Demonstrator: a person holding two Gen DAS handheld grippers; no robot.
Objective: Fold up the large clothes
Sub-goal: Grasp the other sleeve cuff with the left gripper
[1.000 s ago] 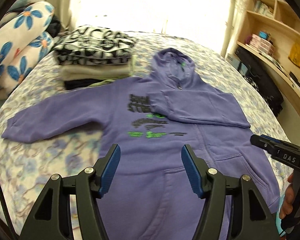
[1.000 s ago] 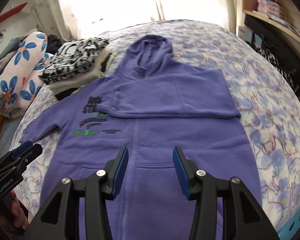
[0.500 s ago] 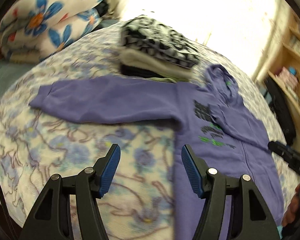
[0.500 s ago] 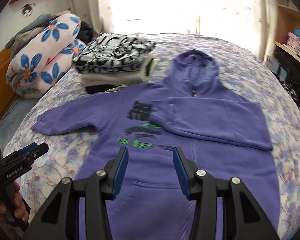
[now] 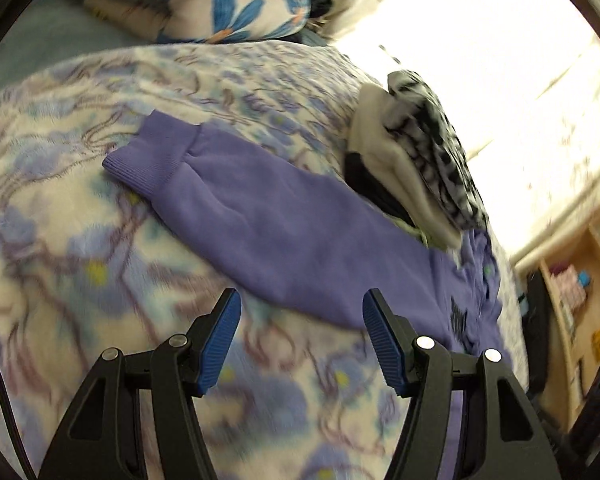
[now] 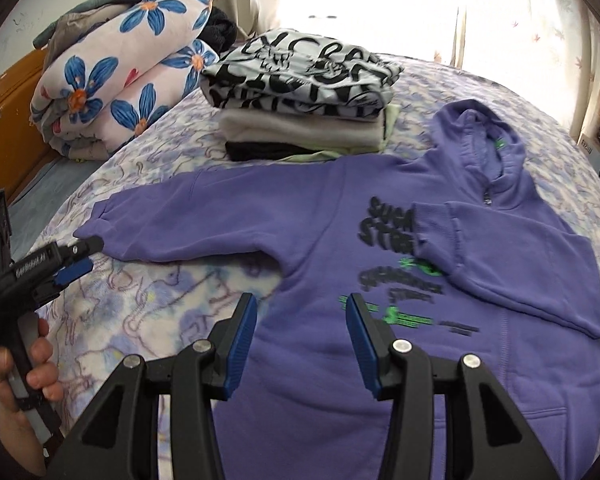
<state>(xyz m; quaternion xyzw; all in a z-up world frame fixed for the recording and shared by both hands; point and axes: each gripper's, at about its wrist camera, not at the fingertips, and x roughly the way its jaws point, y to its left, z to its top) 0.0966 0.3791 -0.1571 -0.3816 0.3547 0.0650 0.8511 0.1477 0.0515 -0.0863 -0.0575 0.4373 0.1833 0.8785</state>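
Observation:
A purple hoodie [image 6: 340,240] lies face up on the bed, its right-hand sleeve folded across the chest and its other sleeve [image 6: 172,224] stretched out to the left. In the left wrist view that outstretched sleeve [image 5: 268,224] runs across the frame, its ribbed cuff [image 5: 152,156] at the upper left. My left gripper [image 5: 300,316] hovers open just short of the sleeve's lower edge, nothing between its pads. From the right wrist view the left gripper [image 6: 78,258] is beside the cuff, held by a hand [image 6: 24,380]. My right gripper [image 6: 302,316] stands open above the hoodie's chest.
A stack of folded clothes [image 6: 304,92] sits behind the hoodie, close to the sleeve. A rolled flowered quilt [image 6: 116,76] lies at the back left. The bed's flowered cover [image 6: 160,304] shows below the sleeve. Wooden shelves [image 5: 580,280] stand at the right.
My left gripper swung left from above the hoodie's body to the outstretched sleeve, sinking and rolling. The right gripper also shifted left, from over the front pocket to over the chest print.

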